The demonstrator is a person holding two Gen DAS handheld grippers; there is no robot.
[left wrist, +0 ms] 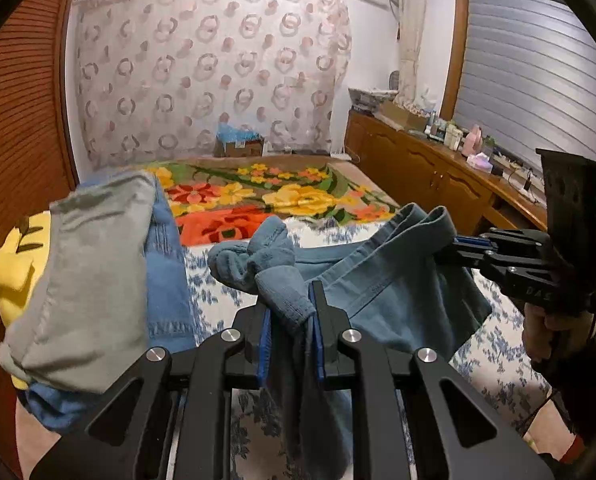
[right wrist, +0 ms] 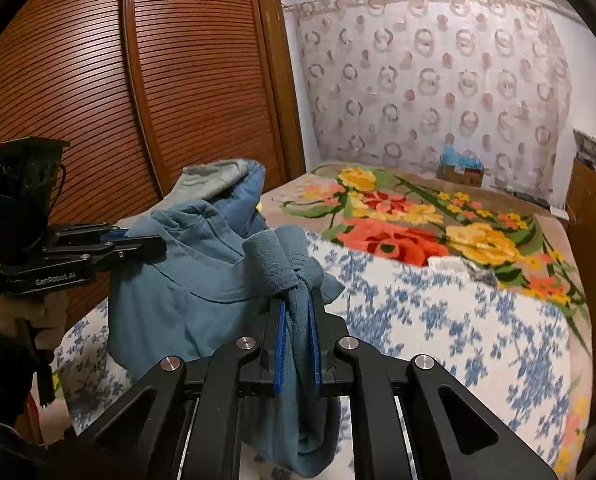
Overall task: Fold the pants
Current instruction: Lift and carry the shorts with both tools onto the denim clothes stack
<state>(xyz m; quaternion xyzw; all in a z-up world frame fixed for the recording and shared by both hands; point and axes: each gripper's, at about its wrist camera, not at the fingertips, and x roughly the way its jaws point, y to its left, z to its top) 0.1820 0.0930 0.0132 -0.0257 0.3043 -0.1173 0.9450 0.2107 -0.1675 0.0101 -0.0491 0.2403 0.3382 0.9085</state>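
From the left wrist we see our left gripper [left wrist: 292, 312] clamped on a bunched edge of the teal pants [left wrist: 381, 280], lifted above the bed [left wrist: 497, 360]. To its right our right gripper [left wrist: 451, 246] pinches another edge, the cloth stretched between them. A pile of clothes [left wrist: 94, 280] sits at the bed's left side.

From the right wrist, the right gripper [right wrist: 298, 316] is nearly closed on a wad of the pants [right wrist: 186, 280]. The left gripper [right wrist: 154, 242] grips them over the bed's [right wrist: 457, 320] left side; the pile [right wrist: 226, 184] seems to lie behind.
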